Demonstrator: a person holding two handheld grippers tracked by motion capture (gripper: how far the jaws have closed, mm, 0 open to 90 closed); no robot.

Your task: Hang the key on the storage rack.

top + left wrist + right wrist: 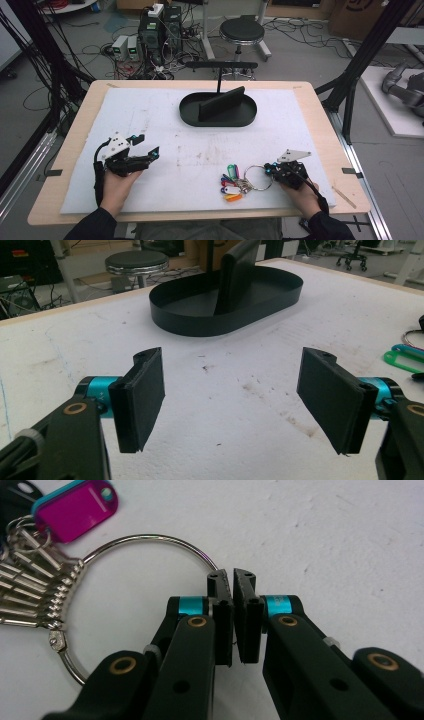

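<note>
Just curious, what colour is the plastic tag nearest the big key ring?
Magenta, over a teal one; the tag by the key ring shows best in the right gripper view.

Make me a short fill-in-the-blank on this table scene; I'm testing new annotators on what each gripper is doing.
1. The right gripper has its jaws closed on the large metal ____ that carries the keys.
2. The left gripper rests with its jaws ____ and nothing between them.
3. The black oval tray lies at the ____ side of the white mat, away from the person.
4. The tag nearest the right gripper's camera is coloured ____.

Missing words: ring; open; far; magenta
</note>
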